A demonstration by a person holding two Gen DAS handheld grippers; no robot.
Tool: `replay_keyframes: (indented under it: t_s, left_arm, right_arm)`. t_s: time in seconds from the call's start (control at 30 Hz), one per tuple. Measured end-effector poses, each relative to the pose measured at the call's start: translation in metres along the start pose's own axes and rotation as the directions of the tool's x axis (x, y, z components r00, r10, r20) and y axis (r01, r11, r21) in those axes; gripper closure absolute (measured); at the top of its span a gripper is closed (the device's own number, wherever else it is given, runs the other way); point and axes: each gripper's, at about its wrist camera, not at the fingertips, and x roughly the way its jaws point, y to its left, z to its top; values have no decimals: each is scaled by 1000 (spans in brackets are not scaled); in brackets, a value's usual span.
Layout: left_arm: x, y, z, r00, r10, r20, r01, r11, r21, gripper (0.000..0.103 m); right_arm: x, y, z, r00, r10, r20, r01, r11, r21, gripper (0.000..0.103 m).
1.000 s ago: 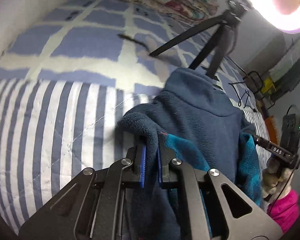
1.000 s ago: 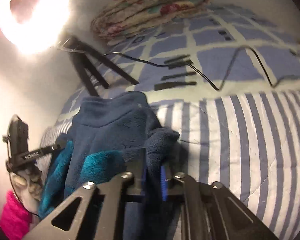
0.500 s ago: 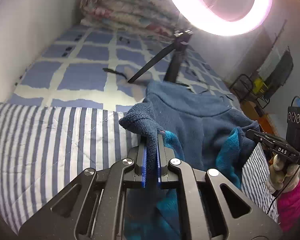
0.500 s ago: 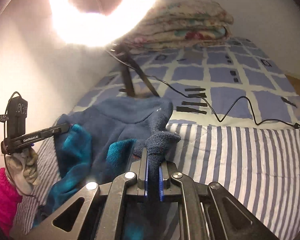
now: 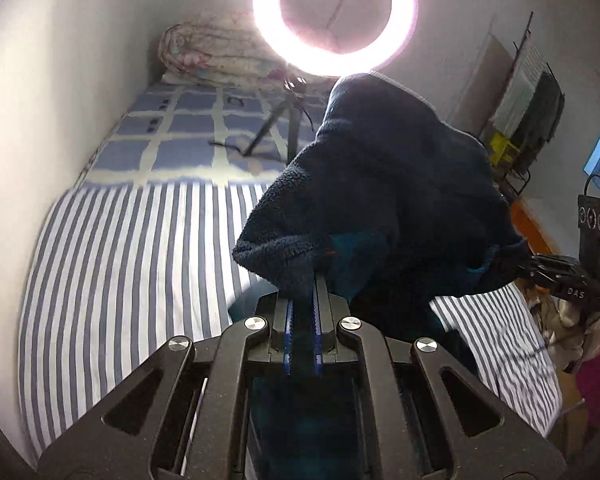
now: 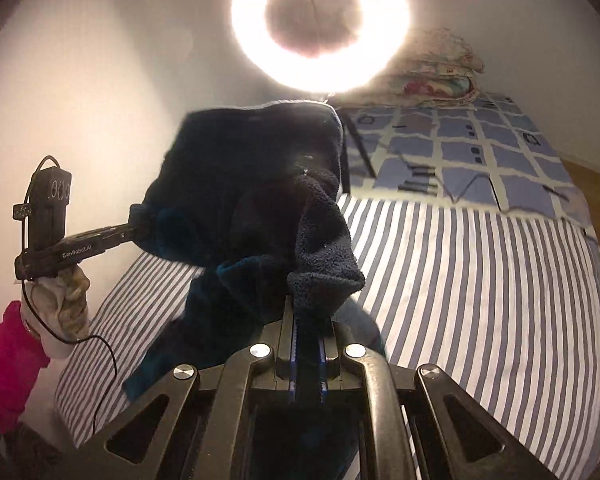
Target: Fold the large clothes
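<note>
Hanging above the striped bed cover, a dark navy fleece jacket is stretched between two handheld grippers. Left gripper clamps one edge; right gripper clamps another. A glowing ring light stands behind, near the bed's far end.

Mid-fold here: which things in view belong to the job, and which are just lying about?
Job:
- navy fleece garment
- left gripper, shut on it
- right gripper, shut on it
- striped bedsheet, the folding surface

Lying about:
- ring light
- tripod
- folded floral quilt
- black cable
</note>
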Motion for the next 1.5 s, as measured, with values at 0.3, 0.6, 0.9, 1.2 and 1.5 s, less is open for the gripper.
replay_keyframes:
  t_s: [0.3, 0.6, 0.9, 1.2, 1.5]
  left_arm:
    - [-39, -13, -103, 998, 22, -53, -22, 1000, 6, 98]
    - [-69, -28, -174, 988, 80, -133, -66, 992, 103, 89]
    - [-146, 4, -195, 991, 55, -118, -55, 998, 5, 63]
    - [-126, 51, -166, 982, -182, -47, 141, 880, -454, 43]
    - [-60, 63, -155, 960, -261, -104, 151, 790, -595, 43]
  right_arm:
    - [-26, 22, -103, 999, -10, -40, 14, 994, 109, 98]
    - [-42, 57, -156, 992, -107, -71, 106, 994, -11, 88]
    - [-137, 72, -171, 995, -100, 10, 100, 994, -36, 70]
    - [-150, 65, -155, 997, -21, 74, 11, 991, 135, 43]
    - [-91, 15, -148, 1000, 15, 1, -14, 946, 324, 37]
